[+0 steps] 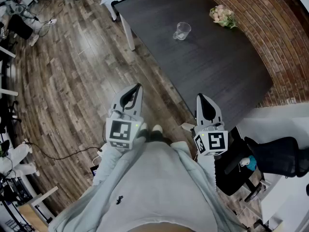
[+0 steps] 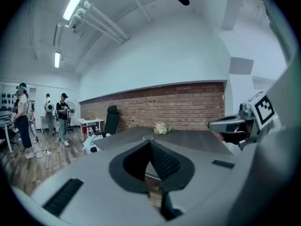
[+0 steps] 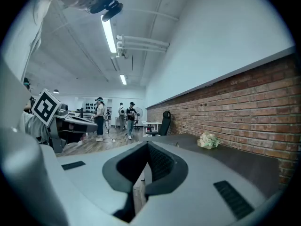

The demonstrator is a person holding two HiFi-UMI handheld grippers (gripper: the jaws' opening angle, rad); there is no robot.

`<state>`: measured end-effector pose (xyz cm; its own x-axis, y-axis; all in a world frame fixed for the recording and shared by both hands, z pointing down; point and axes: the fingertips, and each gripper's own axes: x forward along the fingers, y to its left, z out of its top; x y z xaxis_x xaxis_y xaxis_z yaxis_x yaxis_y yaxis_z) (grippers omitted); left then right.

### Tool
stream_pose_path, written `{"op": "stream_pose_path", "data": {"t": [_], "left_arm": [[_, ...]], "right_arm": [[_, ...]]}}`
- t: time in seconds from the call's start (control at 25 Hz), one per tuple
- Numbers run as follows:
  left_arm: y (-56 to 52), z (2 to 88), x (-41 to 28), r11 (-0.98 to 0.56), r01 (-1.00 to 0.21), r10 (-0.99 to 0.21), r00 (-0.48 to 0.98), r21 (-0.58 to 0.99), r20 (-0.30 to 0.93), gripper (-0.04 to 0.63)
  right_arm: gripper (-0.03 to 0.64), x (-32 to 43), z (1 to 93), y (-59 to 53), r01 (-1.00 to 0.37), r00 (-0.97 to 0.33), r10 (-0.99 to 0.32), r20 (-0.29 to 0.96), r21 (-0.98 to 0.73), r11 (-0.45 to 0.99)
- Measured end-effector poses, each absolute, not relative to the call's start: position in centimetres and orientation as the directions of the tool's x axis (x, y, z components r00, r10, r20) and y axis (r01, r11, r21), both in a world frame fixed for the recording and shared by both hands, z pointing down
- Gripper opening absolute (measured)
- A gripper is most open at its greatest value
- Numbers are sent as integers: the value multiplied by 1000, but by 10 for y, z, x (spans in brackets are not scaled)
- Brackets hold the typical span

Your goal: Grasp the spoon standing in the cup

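Left claw [image 1: 139,86] shut, right claw [image 1: 201,96] shut — one cup [image 1: 182,31], one posy [image 1: 222,16]

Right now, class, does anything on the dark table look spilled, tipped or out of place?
Nothing stands out. The glass cup appears upright on the table, the flower bunch lies near the brick-wall side, and no spill shows. Any spoon in the cup is too small to make out.

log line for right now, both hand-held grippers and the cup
phase: pre-approach | left hand-held gripper: shut, empty | right hand-held gripper: shut, empty | cup: on table, untouched
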<state>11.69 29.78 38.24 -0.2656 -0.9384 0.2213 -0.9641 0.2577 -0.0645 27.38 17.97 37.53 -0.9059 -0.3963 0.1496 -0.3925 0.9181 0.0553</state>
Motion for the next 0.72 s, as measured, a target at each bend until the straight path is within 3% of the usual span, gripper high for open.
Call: {"op": "stream_pose_path", "data": {"t": [0.72], "left_arm": [[290,385,129,303,-950,-926,-311,-69,213,18]], "right_arm": [[15,282,379,167,-376,-916,-379,133,44,925]]}}
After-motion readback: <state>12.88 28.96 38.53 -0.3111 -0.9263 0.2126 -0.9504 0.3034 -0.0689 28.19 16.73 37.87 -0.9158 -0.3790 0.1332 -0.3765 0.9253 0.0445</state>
